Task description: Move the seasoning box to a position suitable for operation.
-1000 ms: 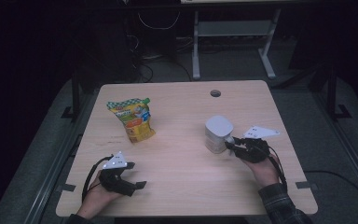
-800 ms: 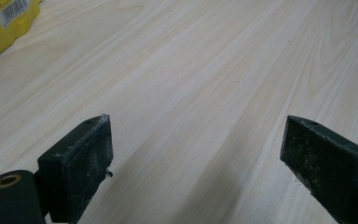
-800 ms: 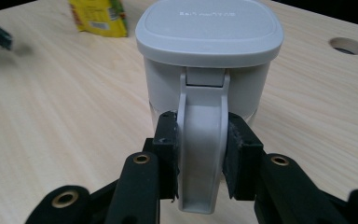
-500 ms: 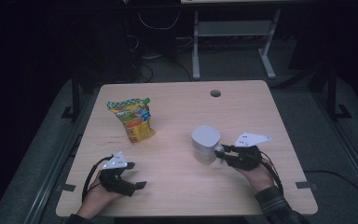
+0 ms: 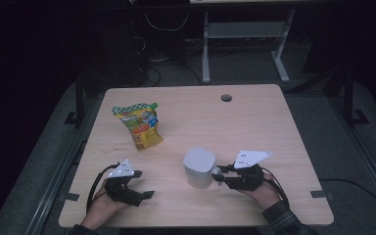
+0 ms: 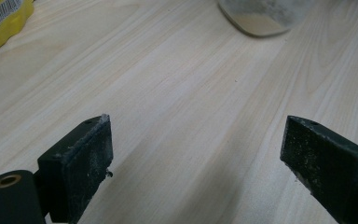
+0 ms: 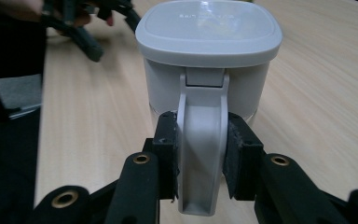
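Fig.: right gripper (image 7: 200,154) clamped on the handle (image 7: 201,140) of a grey lidded jug (image 5: 199,168), pads pressing both flanks of the handle, jug standing upright on the table (image 5: 254,117) directly ahead of the jaws. In the high view the jug sits just left of the right gripper (image 5: 220,175), toward the table's near-centre. Left gripper (image 6: 196,163) rests near the table's front edge w/ jaws spread wide and nothing between them; the jug's base (image 6: 261,18) lies well ahead of it and to its right, a yellow snack pouch (image 6: 0,23) ahead to its left.

Doing the step well (judgement): the jug appears to be travelling across the table by its handle. Keep the grip firm and low on the handle, hold the wrist level so the base stays flat, move slowly; a one-sided handle hold lets the body swing or tip, esp. w/ contents inside. Left gripper should stay clear of the path or steady the far wall if needed.

Hard to make out: whether the base slides on the table or is lifted just off it cannot be told. Jug top is cut off in the left gripper view; a pale fill shows through its wall there, kind unclear. Lid lettering unreadable. Room beyond the table is dark
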`<action>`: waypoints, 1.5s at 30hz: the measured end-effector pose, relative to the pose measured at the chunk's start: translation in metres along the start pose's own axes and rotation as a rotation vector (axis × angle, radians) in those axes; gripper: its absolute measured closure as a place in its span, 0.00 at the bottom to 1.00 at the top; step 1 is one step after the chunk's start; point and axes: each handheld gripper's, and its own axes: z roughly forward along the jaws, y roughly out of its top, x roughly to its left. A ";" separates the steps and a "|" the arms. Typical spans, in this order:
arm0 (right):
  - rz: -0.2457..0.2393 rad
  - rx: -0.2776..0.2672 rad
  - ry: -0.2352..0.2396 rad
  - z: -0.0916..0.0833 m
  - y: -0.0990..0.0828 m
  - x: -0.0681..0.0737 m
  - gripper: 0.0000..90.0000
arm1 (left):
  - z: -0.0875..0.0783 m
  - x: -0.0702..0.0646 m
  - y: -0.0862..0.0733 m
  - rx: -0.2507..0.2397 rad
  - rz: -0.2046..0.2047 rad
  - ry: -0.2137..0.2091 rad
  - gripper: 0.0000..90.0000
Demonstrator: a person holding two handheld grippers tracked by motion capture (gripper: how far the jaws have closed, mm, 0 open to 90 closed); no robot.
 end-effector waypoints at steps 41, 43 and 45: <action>0.050 0.032 0.037 -0.012 -0.004 0.028 1.00 | 0.000 0.000 0.000 0.003 -0.003 -0.003 0.10; 0.043 0.047 0.032 -0.007 -0.004 0.030 1.00 | 0.000 0.000 0.000 0.003 -0.002 -0.003 0.10; 0.043 0.053 0.033 -0.004 -0.003 0.031 1.00 | 0.000 0.000 0.000 0.003 -0.001 -0.004 0.10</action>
